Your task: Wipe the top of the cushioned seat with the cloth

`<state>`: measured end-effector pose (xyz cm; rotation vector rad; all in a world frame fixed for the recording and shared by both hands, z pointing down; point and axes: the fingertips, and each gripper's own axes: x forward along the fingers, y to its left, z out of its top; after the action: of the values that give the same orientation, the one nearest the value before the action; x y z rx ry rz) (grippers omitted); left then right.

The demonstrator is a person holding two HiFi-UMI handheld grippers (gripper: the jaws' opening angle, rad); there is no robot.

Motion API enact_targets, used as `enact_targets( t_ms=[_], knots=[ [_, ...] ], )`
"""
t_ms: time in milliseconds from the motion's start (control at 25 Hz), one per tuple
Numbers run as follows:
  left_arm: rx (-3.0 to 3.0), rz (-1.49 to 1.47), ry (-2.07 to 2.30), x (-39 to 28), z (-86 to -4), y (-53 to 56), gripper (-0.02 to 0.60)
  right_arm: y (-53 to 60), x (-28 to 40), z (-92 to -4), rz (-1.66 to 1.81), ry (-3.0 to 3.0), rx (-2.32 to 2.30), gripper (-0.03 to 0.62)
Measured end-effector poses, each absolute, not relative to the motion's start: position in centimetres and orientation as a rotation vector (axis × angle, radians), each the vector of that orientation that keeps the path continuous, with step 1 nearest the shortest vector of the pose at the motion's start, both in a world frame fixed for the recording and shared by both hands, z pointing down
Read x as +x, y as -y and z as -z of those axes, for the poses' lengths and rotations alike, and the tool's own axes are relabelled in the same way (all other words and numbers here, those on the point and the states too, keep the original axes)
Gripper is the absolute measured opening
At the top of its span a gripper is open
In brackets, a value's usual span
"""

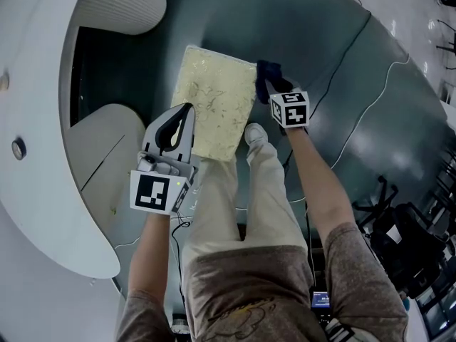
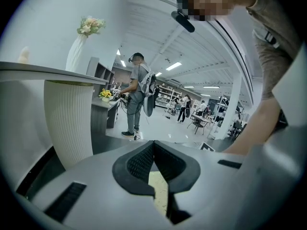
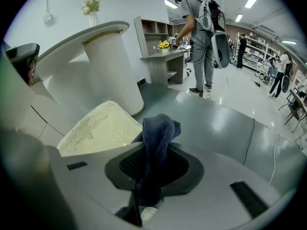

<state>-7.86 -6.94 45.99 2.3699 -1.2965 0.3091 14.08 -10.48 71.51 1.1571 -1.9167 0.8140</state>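
The cushioned seat (image 1: 214,105) is a pale yellow square pad with a leafy pattern, in the middle of the head view and also at the left of the right gripper view (image 3: 98,128). My right gripper (image 1: 271,84) hangs just off the seat's right edge, shut on a dark blue cloth (image 3: 156,147) that bunches up out of its jaws. My left gripper (image 1: 182,116) is over the seat's near left corner, its jaws closed together with nothing between them; a strip of the seat (image 2: 158,190) shows beneath them.
A curved white counter (image 1: 43,155) with a ribbed column (image 3: 115,71) wraps the left side. The floor (image 1: 356,84) is dark grey with thin cables (image 1: 370,112) across it. My leg and white shoe (image 1: 255,134) stand by the seat's near edge. People stand farther off (image 3: 204,37).
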Motion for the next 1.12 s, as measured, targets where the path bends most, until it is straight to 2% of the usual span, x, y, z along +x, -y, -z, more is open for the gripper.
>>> enact_targets(
  t_ms=[320,520,760,1120],
  knots=[
    [2.380,-0.305,1.287,-7.5,-46.1,7.3,0.017,8.9,19.1,-71.1,-0.825,1.849,1.203,0.086],
    [2.375,-0.301,1.291,-7.5,-46.1,7.5,0.017,8.6,18.8,-69.7,-0.829,1.886,1.198,0.086],
    [2.372,-0.297,1.301,-7.9,-46.1,7.4,0.017,9.3,14.2,-67.6,-0.820,1.994,1.144,0.086],
    [2.351,-0.296,1.331,-9.6,-46.1,7.0,0.017,11.4,2.7,-65.1,-0.843,2.182,1.015,0.086]
  ],
)
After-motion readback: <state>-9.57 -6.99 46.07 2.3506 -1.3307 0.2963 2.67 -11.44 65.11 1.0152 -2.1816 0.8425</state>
